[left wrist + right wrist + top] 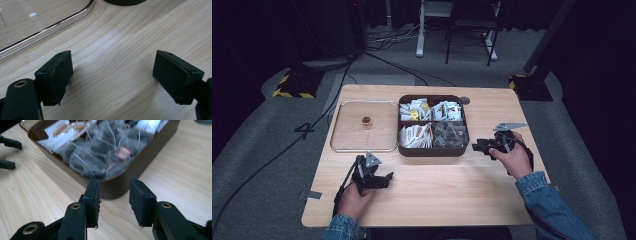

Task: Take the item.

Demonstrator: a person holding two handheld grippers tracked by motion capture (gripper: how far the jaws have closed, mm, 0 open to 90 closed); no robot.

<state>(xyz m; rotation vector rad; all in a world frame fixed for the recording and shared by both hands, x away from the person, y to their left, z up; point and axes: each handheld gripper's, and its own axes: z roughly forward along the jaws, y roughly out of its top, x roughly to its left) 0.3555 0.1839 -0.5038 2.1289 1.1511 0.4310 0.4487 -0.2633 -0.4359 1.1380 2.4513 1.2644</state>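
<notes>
Two grippers, left [388, 177] and right [475, 146], gape beside one four-compartment box [432, 151].

Blue denim sleeves [548, 196]; each black claw [384, 179] (brass-ringed screw holes) carries a grey triangular plate.

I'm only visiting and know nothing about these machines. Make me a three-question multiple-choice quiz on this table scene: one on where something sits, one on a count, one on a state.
1. Where does the clear lid lie?
A. left of the brown box
B. on top of the box
C. on the floor

2. How many compartments does the brown box have?
A. two
B. four
C. six

3. How do the jaws of the left gripper stand?
A. clamped on a sachet
C. wide apart, nothing between
B. shut tight

Answers: 1 A, it lies flat on the table beside the box. 2 B, dividers cross into four. 3 C, bare wood shows between them.
</notes>
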